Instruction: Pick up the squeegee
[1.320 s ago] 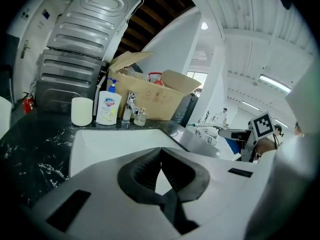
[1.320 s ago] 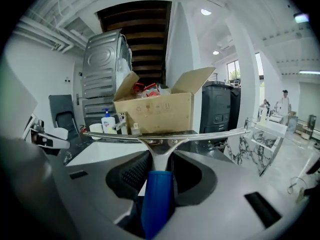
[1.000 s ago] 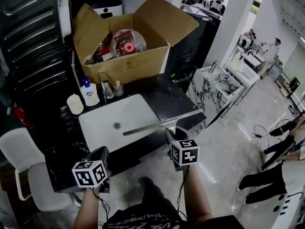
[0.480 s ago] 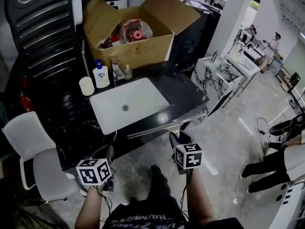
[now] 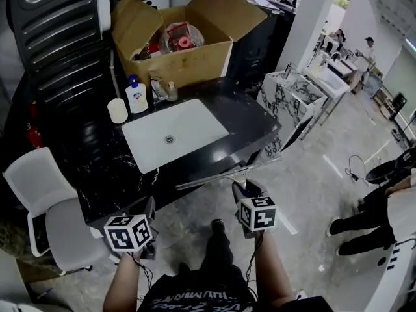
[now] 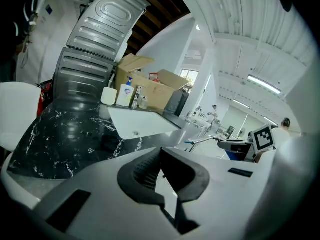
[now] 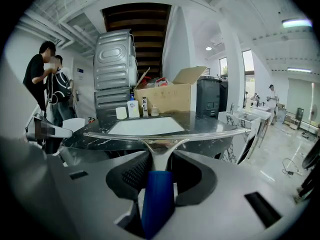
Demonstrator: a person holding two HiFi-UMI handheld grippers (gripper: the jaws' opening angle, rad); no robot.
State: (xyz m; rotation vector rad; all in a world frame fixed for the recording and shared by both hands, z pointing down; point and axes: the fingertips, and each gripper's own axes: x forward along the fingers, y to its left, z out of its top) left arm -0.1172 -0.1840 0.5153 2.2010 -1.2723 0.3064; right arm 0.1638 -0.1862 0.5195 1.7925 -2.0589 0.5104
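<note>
Right gripper view: squeegee (image 7: pixel 160 143) clamped by its blue handle in right gripper (image 7: pixel 159 160), apparently lifted clear of the counter (image 7: pixel 210 126), pickup seemingly done; left gripper (image 6: pixel 160 151) closed, empty.

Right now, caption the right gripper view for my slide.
Right gripper shut on the squeegee handle, blade spanning the view before the black counter and sink.

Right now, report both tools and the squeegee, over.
Right tool shut on squeegee handle. Left tool shut, empty. Squeegee up, blade level, short of the counter. Nothing in the way.
</note>
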